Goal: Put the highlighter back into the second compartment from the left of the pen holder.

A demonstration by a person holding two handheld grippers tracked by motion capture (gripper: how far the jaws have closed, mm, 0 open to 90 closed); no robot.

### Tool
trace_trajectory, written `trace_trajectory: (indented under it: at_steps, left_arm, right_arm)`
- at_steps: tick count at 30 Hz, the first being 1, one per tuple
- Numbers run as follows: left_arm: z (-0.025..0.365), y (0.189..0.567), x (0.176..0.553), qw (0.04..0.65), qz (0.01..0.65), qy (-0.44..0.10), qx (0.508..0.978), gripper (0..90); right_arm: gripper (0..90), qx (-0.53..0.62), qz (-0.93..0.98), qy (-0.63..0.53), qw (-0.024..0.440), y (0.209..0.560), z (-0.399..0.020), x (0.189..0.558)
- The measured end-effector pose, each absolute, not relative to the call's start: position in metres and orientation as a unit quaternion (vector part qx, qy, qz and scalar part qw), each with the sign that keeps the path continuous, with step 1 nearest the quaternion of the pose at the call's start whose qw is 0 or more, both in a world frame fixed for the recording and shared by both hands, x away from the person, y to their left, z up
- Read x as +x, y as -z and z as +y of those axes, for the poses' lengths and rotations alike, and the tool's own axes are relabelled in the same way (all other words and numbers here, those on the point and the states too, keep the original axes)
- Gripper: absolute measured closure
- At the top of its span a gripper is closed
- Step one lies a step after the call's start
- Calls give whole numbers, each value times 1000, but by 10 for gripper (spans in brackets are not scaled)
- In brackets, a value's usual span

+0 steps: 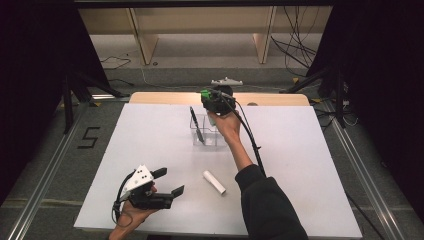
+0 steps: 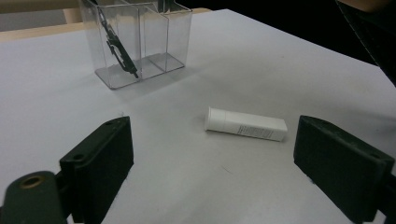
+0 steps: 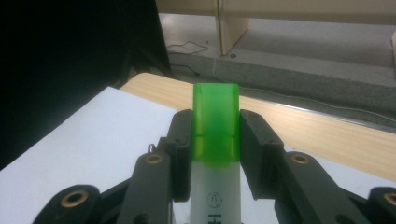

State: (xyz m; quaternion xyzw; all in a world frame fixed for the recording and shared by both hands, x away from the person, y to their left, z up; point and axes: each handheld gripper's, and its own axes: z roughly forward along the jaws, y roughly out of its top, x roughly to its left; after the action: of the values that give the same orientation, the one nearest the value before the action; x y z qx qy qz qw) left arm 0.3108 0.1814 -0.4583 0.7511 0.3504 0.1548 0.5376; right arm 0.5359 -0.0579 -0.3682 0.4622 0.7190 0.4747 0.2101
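Highlighter reaches the organizer as a white tube waits its turn

The right claw (image 3: 215, 140), clenched on a green-capped highlighter (image 3: 215, 126), hovers above the clear acrylic organizer (image 1: 206, 131) at the far middle of the white worktop (image 1: 310, 165), where a black pen (image 1: 196, 125) already leans in the left compartment. By the look of it the highlighter is not yet dropped in; the white tube (image 2: 246, 124) lies near the middle, untouched, in front of the released left claw (image 1: 167, 181) at the near left. Open worktop surrounds the organizer, with the far edge close behind it.
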Motion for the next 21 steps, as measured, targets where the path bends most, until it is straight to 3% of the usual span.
trace_trajectory:
  at_steps: [21]
  left_arm:
    - [182, 458, 311, 540, 353, -154, 749, 118]
  right_arm:
    - [673, 465, 723, -462, 219, 385, -45, 542]
